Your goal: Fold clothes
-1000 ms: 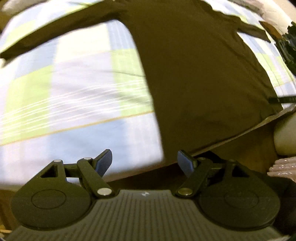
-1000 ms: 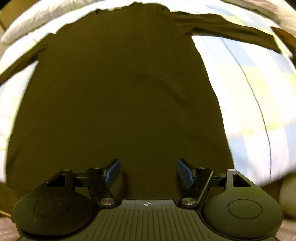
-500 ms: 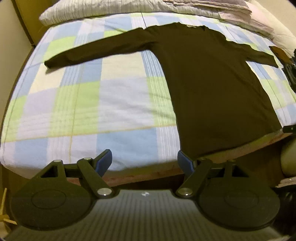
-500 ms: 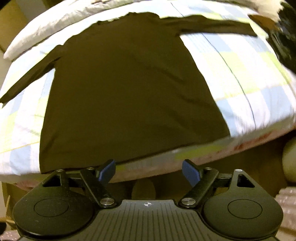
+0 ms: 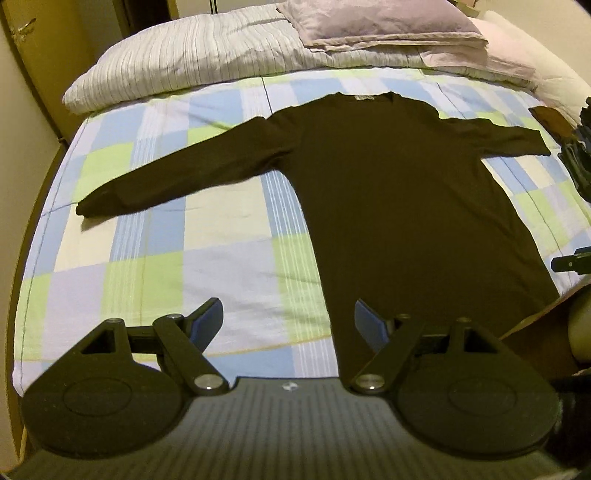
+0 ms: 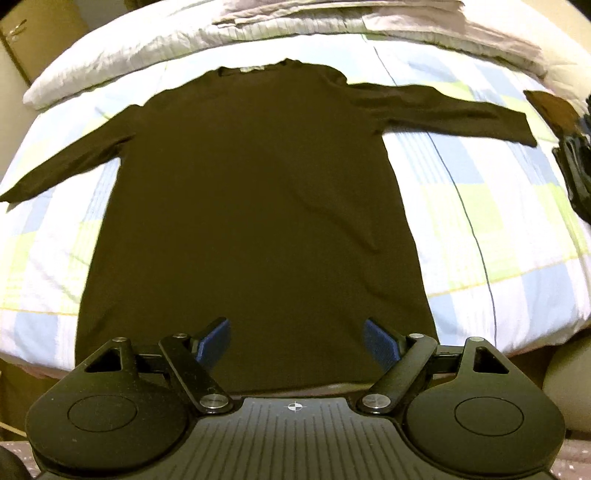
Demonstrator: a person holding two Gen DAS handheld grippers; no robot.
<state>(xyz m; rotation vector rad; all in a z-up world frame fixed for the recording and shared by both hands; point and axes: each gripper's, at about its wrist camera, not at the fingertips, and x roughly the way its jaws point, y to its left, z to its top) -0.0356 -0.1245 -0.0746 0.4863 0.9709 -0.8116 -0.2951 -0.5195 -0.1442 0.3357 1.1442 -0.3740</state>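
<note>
A dark long-sleeved shirt (image 5: 399, 206) lies flat, front side down or up I cannot tell, on a checked bed sheet (image 5: 155, 273), collar at the far end and both sleeves spread out sideways. My left gripper (image 5: 288, 314) hangs open above the bed's near edge, over the shirt's lower left hem corner, with nothing between its blue pads. In the right wrist view the shirt (image 6: 255, 192) fills the middle, and my right gripper (image 6: 297, 332) stands open high above the hem, also holding nothing.
A striped pillow (image 5: 192, 62) and a folded pale blanket (image 5: 388, 22) lie along the head of the bed. Dark items (image 5: 580, 158) and a brown piece (image 5: 552, 118) sit at the bed's right side. A wooden door (image 5: 22, 33) stands far left.
Both grippers have risen and drawn back from the hem, so the whole shirt and the pillows have come into view. The right jaws have widened a little.
</note>
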